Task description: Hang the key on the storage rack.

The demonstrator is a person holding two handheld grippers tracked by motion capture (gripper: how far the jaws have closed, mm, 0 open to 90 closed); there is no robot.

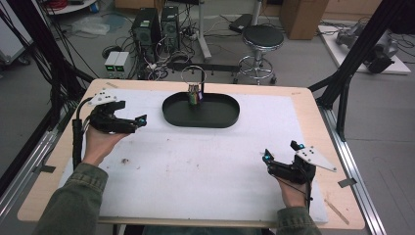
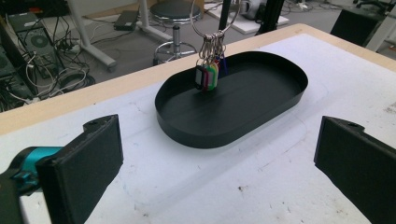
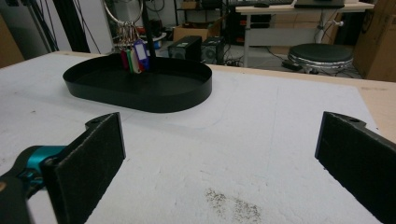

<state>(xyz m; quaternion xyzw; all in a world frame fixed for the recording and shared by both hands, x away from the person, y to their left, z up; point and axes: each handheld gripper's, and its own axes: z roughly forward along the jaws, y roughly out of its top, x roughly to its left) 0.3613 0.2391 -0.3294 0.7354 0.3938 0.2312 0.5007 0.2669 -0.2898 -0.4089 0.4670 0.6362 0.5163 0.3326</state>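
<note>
a: left gripper [image 1: 128, 117]?
b: jaws wide, nothing between, just left of the black oval tray [image 1: 169, 115].
a: right gripper [image 1: 283, 155]?
b: jaws wide too, empty, well apart from the tray, toward its near right.
a: key tags [image 2: 208, 76]?
b: hanging on a wire ring [image 1: 194, 73] over the tray's far side, from a black post.
a: writing on the tags?
b: too small to read.

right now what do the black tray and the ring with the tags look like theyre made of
Black tray: probably moulded plastic, matte, with a thin even wall and dull sheen. Ring: thin shiny wire, likely metal. Tags: coloured, glossy, apparently plastic.
</note>
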